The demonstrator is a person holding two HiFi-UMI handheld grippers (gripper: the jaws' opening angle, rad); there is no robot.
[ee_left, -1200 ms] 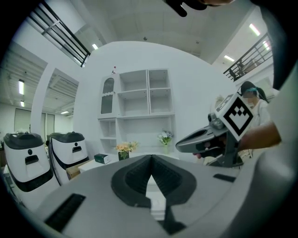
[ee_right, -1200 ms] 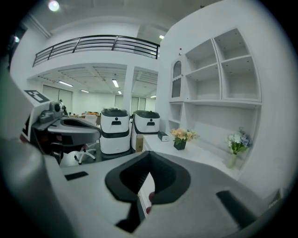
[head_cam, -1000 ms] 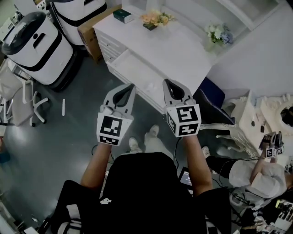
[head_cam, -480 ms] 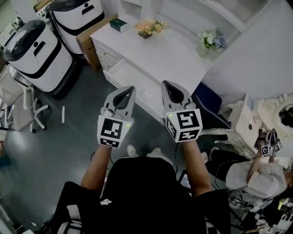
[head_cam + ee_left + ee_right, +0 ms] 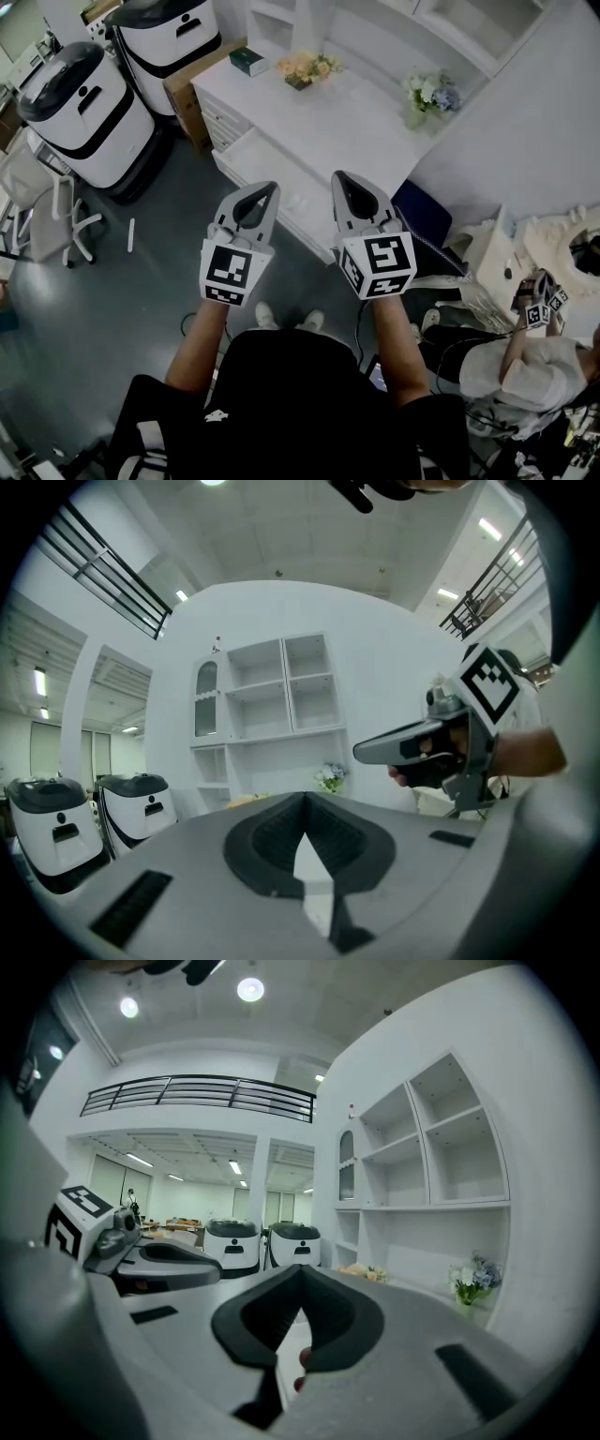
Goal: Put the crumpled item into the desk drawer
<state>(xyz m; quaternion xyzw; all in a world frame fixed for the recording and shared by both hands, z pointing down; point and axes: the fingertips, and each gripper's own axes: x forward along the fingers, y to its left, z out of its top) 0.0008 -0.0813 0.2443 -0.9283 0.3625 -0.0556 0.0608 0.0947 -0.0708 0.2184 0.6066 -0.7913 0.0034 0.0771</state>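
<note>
The white desk stands ahead of me with its drawer pulled open toward me. I cannot make out a crumpled item in any view. My left gripper and right gripper are held side by side in the air, short of the drawer's front edge. Both are shut with nothing between the jaws. In the left gripper view the tips of the left gripper meet, and the right gripper shows beside it. In the right gripper view the right gripper is likewise shut, with the left gripper at its left.
Two white-and-black machines and a cardboard box stand left of the desk, with an office chair nearer me. Flower pots and a green box sit on the desk. A seated person and a blue seat are at the right.
The desk and open drawer have drifted a little lower in the head view and the feet have shifted. Both grippers keep the same shut, side-by-side pose.
</note>
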